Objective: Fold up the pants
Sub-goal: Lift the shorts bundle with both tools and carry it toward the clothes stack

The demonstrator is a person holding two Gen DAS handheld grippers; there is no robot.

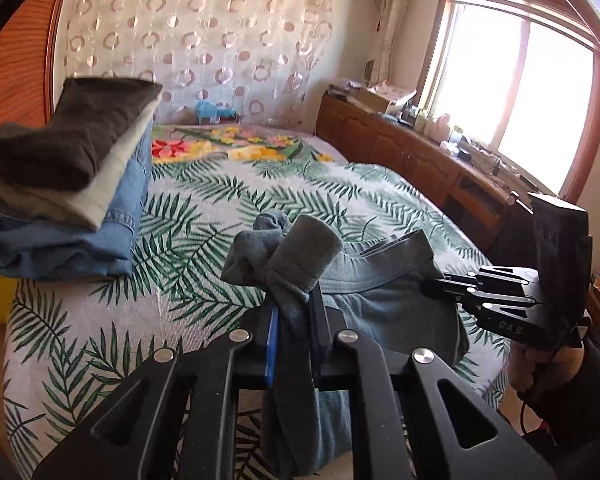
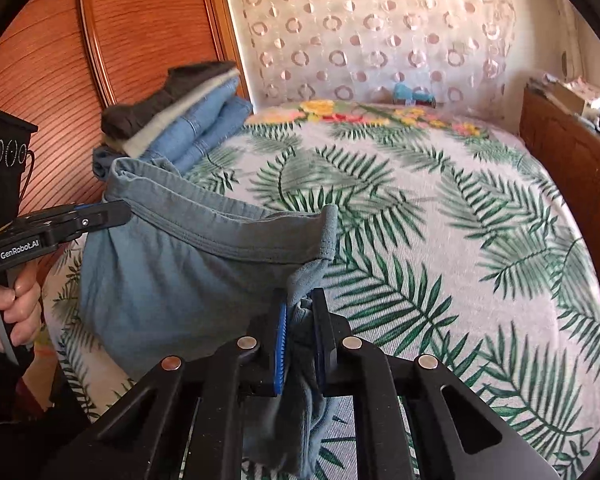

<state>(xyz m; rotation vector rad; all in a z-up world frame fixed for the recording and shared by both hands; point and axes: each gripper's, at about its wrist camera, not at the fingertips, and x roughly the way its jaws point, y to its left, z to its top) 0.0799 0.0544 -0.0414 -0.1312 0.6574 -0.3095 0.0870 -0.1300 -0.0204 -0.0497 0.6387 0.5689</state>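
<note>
Right wrist view reads "GenRobot.AI" on your left gripper (image 2: 126, 211); both it and your right gripper (image 2: 300, 334) clamp the blue-grey pants (image 2: 172, 272) waistband above the bed (image 2: 440, 240).

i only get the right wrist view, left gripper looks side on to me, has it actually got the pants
Observer: Yes. In the left wrist view the left gripper is shut on a bunched end of the blue-grey pants waistband.
Operator: anything past the wooden cabinet on my right
Observer: A bright window above that cabinet, with clutter along its top.
Operator: top of the folded stack
Observer: A dark grey garment lies on top, over a pale one, then denim.
</note>
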